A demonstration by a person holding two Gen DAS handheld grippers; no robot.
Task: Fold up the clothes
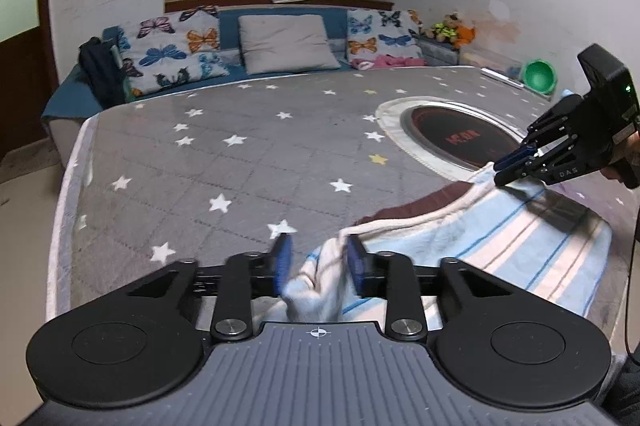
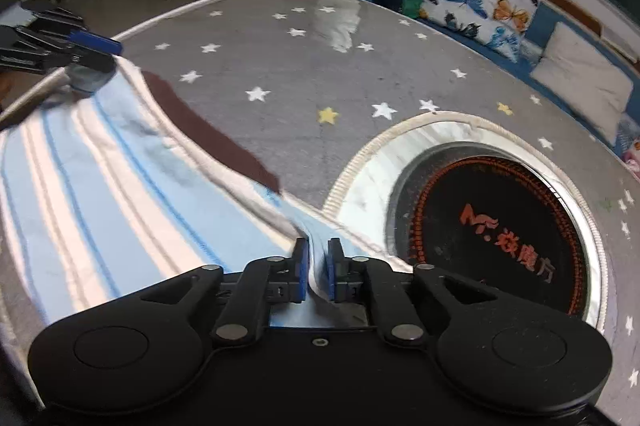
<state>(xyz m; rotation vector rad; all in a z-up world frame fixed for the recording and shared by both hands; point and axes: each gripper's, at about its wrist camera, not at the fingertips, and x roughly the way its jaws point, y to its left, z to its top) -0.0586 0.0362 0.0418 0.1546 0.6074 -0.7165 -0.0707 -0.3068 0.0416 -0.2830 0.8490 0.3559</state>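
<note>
Pinching the striped garment (image 2: 120,162) at two corners — left gripper (image 1: 316,258) and right gripper (image 2: 318,266) both clamped on cloth over the star-patterned table (image 1: 200,154) — calls for even tension, hands moving level together.

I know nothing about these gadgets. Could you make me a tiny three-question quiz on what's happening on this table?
1. True or false: both grippers pinch the striped cloth.
2. What round thing sits in the table beside the cloth? A) cooktop B) plate C) clock
3. Fill in: the grey table cover is dotted with ____.

Key:
1. True: left gripper and right gripper each clamp an edge.
2. A, the cooktop.
3. Stars.
</note>
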